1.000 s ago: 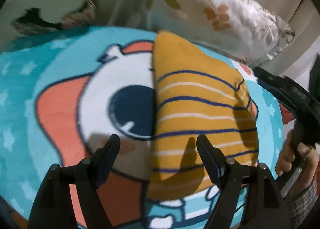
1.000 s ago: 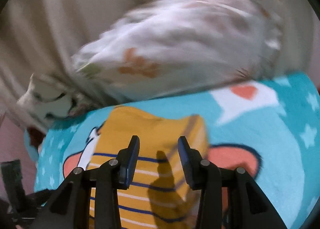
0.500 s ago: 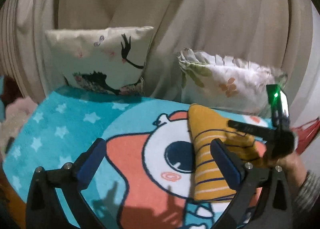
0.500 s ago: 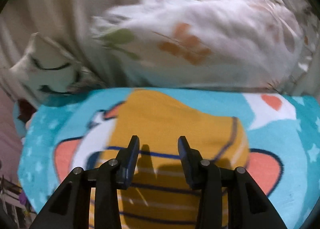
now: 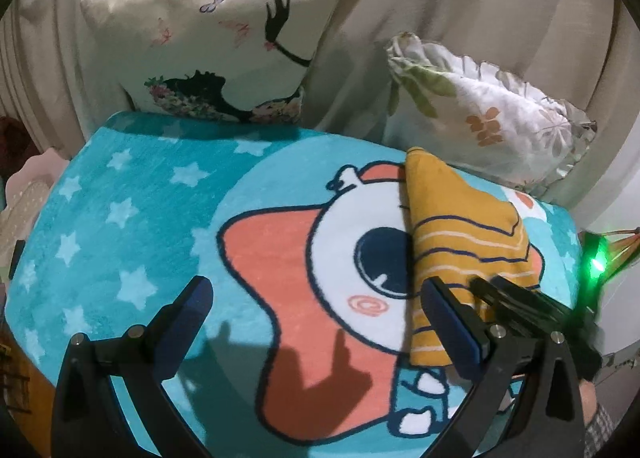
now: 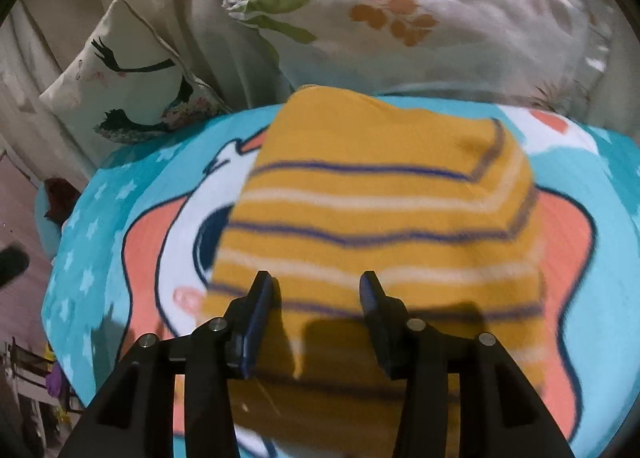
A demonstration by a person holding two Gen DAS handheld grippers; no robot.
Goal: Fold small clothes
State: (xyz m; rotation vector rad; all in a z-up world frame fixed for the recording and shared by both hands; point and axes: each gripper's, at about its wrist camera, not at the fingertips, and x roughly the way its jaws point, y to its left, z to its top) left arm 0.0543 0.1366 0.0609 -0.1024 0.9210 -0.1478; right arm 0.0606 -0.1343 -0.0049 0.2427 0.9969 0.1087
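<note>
Mustard-yellow knit garment with navy and white stripes [image 6: 376,202] lies folded on the right part of the teal cartoon fleece blanket [image 5: 120,226], near the white leaf-print pillow [image 5: 484,118]. Right gripper [image 6: 316,290] hovers over its near edge, jaws part open, holding nothing. Left gripper [image 5: 316,298] is wide open, empty, off to the side. Likely final tidy: come in low, pinch both layers at the edge, avoid snagging the blanket.

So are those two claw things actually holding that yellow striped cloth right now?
No. The left gripper is open above the cartoon blanket, and the right gripper is open over the folded striped garment, gripping nothing.
</note>
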